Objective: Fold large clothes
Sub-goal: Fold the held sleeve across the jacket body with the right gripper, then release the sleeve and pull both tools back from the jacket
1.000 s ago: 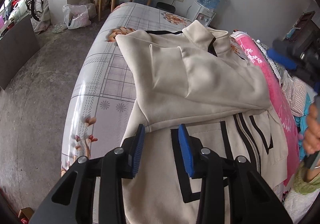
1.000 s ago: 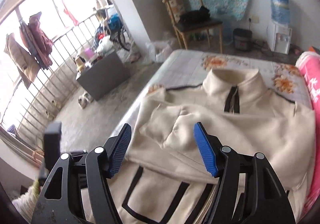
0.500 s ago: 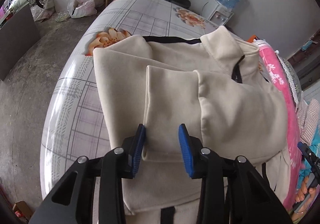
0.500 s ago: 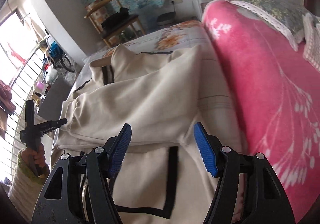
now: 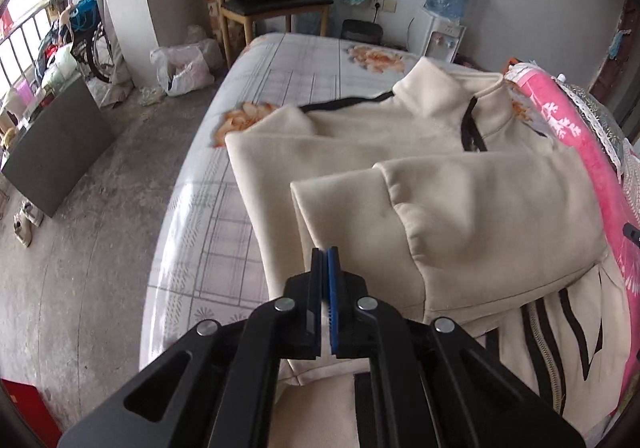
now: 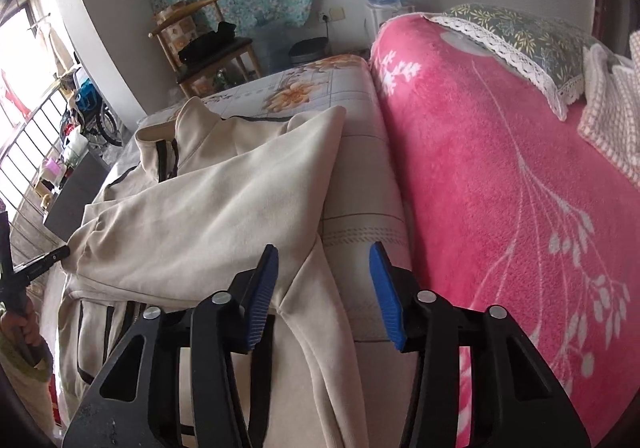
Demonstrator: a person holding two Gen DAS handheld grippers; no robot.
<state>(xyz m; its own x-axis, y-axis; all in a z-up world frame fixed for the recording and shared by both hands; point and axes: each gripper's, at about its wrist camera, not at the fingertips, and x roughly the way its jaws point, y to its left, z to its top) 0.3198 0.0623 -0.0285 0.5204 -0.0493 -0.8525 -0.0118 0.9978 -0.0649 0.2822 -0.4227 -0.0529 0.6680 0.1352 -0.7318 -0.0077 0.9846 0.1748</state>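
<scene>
Your work lies on a bed (image 5: 224, 203) under a pale grid-and-flower sheet, with a pink blanket (image 6: 500, 175) along one side, a wooden chair (image 5: 256, 7) and a water dispenser (image 5: 444, 31) by the far wall. The cream jacket (image 5: 400, 151) sits spread there, sleeves folded across its chest. Your left gripper (image 5: 325, 252) has pressed its fingers together, apparently pinching the cuff edge, where a second ago they stood apart. Your right gripper (image 6: 324, 282), swung over to the blanket side, is closing its fingers over the jacket's side edge.
</scene>
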